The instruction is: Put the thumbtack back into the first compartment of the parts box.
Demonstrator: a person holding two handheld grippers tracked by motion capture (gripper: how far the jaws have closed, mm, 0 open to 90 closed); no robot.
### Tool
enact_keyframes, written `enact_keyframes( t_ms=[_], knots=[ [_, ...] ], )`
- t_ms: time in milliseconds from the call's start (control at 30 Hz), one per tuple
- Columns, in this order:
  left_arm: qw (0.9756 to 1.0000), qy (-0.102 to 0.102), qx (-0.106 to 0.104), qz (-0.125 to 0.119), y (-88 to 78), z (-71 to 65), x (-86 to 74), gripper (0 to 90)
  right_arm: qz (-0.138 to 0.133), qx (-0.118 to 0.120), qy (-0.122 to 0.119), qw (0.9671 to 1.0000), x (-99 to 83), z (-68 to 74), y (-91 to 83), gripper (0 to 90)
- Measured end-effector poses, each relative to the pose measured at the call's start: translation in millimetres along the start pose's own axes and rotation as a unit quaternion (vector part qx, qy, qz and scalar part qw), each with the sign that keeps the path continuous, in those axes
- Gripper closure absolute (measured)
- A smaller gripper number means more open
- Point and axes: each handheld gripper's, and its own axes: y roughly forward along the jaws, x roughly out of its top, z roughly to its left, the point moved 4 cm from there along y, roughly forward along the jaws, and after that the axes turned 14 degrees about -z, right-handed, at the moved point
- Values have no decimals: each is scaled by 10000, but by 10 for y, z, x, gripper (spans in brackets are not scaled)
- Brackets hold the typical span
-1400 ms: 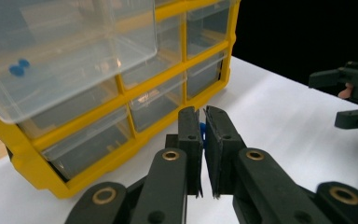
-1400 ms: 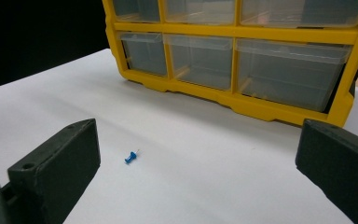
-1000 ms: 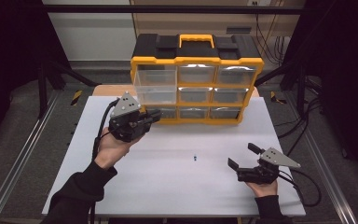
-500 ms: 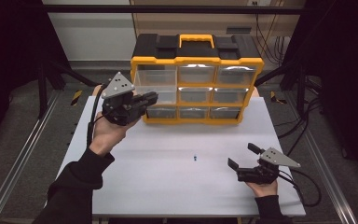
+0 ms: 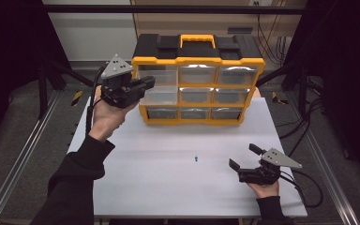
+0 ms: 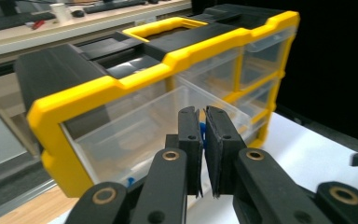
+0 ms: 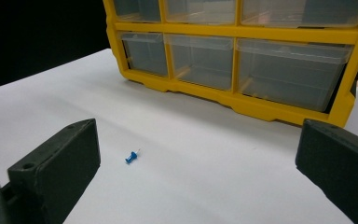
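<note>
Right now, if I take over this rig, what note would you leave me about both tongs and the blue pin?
Left tongs: shut on a small blue piece, probably a pin, at the pulled-out clear plastic drawer of the yellow and black organiser box.
Right tongs: open, empty, low over the white table.
Left to do: drop the held piece in, then fetch the small blue push pin on the table.

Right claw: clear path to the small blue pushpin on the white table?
Probably yes. The right claw is open, and only bare white table lies between it and the small blue pushpin; the yellow drawer organizer stands farther back.
</note>
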Motion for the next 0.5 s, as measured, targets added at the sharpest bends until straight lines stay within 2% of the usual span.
enact_keyframes(
  t_ms=[167,233,300,500],
  knots=[
    [9997,91,159,168,107,78,-36,845,3,-13,35,10000,1,3,2,6],
    [9997,16,204,159,138,115,-50,845,1,-16,37,10000,3,3,0,6],
    [9995,16,248,212,161,147,-72,845,30,-40,153,9999,8,19,-5,6],
    [9984,51,417,389,220,207,-134,843,24,-26,120,9999,7,14,-2,6]
  ],
)
